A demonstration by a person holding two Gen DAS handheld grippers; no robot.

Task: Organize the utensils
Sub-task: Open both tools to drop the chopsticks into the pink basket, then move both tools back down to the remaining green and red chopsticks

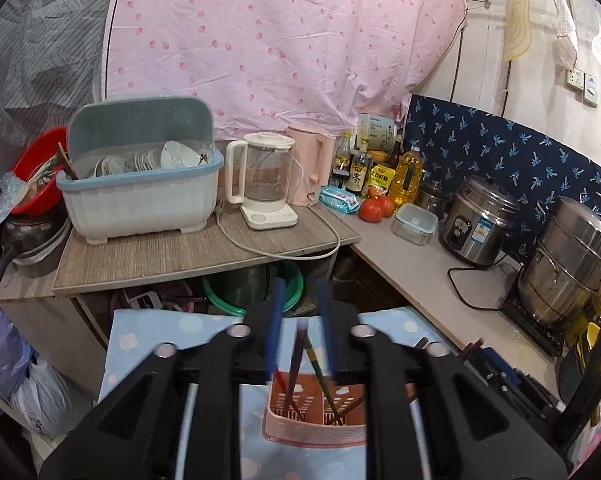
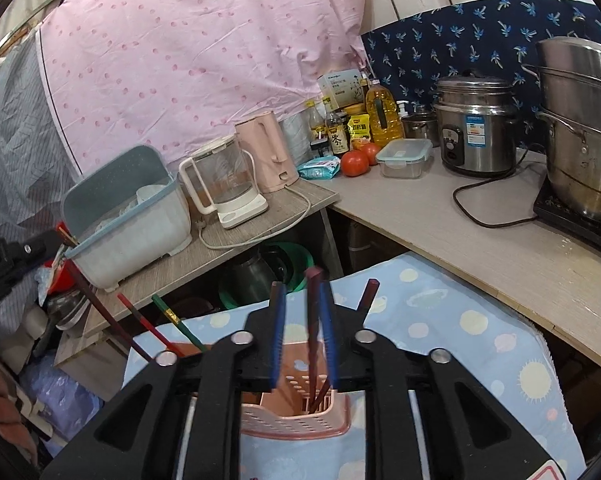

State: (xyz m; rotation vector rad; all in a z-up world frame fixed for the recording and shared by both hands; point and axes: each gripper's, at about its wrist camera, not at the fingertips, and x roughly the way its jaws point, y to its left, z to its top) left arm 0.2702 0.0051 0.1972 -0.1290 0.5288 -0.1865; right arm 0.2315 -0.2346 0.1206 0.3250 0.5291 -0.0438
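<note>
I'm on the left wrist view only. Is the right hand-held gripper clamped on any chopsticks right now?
Observer: No. The right hand-held gripper is open. Dark red chopsticks stand between its pads, with their lower ends in the pink holder.
Operator: Is anything sticking up outside its fingers?
Observer: Yes, one dark chopstick rises just to the right of the gripper.
Operator: And on the other side?
Observer: Three more lean away to the left: a long dark chopstick, a red chopstick and a green chopstick. Their lower ends are hidden behind the gripper.
</note>
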